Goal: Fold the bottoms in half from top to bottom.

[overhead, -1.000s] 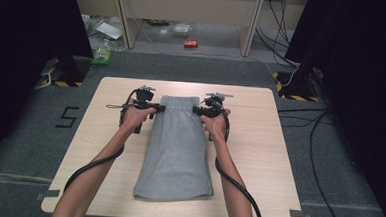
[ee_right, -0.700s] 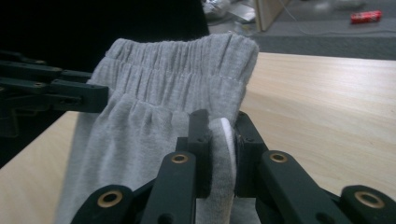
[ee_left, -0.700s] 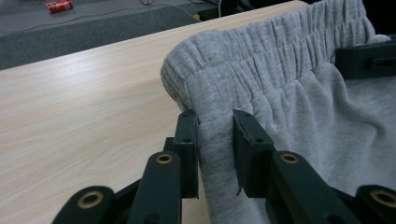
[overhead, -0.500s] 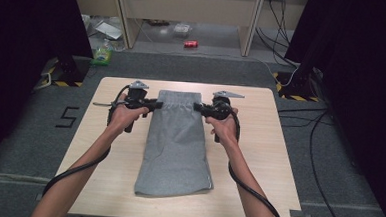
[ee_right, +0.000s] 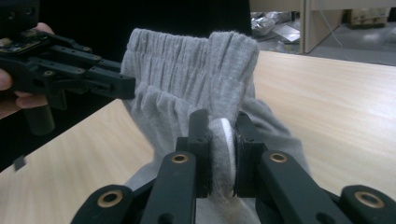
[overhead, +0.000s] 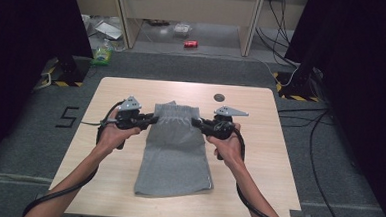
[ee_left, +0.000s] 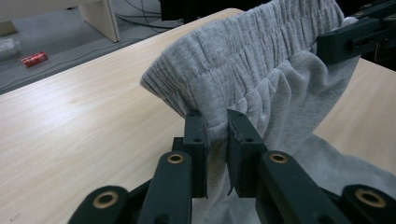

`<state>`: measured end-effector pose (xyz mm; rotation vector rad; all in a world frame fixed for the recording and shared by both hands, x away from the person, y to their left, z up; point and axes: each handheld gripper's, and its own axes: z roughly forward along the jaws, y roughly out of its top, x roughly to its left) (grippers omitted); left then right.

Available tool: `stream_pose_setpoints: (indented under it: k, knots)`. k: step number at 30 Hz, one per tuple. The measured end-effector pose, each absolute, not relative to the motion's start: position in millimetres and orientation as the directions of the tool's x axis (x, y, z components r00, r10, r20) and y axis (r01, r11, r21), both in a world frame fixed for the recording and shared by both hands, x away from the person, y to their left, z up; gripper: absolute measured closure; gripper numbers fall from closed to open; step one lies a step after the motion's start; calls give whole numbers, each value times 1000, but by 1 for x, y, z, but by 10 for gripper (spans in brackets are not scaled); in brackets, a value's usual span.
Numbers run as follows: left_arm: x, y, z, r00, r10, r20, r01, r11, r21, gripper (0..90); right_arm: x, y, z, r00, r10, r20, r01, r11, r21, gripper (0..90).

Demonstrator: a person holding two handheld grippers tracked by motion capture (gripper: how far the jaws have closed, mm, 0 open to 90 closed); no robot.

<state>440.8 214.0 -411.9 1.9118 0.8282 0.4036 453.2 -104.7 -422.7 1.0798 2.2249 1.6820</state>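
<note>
waistband [overhead: 174, 118] lifted higher since before; both tools clamp it; red can [overhead: 190, 44] beyond table [overhead: 258, 157].

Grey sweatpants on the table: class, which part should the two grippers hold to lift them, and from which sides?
Grip the gathered waistband of the grey sweatpants at its two ends, from the left and right. The left gripper and right gripper hold it there; that thick band bunches firmly between jaws.

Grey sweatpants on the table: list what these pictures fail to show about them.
- Underside of the grey sweatpants: high view, hidden by their own upper layer.
- Waistband's pinched spots: both gripper views, covered by the shut jaws of the left gripper and right gripper.
- Hem end: left gripper view, cut off by the frame's edge.
</note>
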Motion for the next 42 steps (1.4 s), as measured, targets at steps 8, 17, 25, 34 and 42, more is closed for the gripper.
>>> stream_pose_setpoints:
  k: [8, 17, 25, 34, 42]
  knots:
    - [385, 215, -435, 768, 639, -33, 312, -329, 891, 804, 404, -110, -441, -766, 593, 248, 413, 159, 897, 809]
    - [349, 217, -467, 812, 582, -43, 315, -376, 872, 799, 362, -114, -465, -798, 570, 194, 396, 254, 882, 802]
    - [335, 218, -485, 825, 559, -78, 342, -385, 858, 759, 343, -117, -478, -802, 562, 204, 430, 303, 850, 632]
    - [332, 229, -463, 813, 570, -122, 350, -310, 884, 609, 340, -123, -455, -793, 578, 192, 406, 266, 874, 596]
    - [348, 237, -469, 740, 649, -177, 455, -289, 843, 547, 361, -100, -465, -790, 579, 202, 451, 326, 831, 644]
